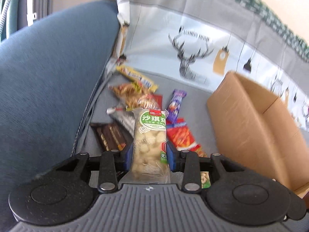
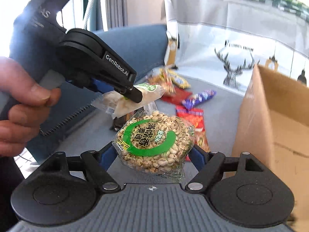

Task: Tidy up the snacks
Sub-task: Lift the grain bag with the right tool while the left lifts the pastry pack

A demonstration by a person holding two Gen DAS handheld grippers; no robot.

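Pinching a pale sachima bar (image 1: 148, 145) crosswise, the left hand-held gripper (image 1: 149, 155) carries it above the loose snacks (image 1: 135, 94); the right hand-held gripper (image 2: 152, 152) clamps a round puffed-grain pack (image 2: 154, 145), presumably both bound for the cardboard box (image 2: 274, 127) at three o'clock.

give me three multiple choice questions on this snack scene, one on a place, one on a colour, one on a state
1. Where does the cardboard box stand relative to the loose snacks on the cushion, in the left wrist view?
A. to their right
B. to their left
C. on top of them

2. What colour is the ring printed on the round puffed grain cake?
A. red
B. green
C. purple

3. What is the left gripper doing?
A. hanging open and empty
B. resting inside the box
C. clamping the long pale snack pack

Answers: 1 A, the box fills the right side. 2 B, a green ring circles its label. 3 C, both blue pads press the pack's sides.
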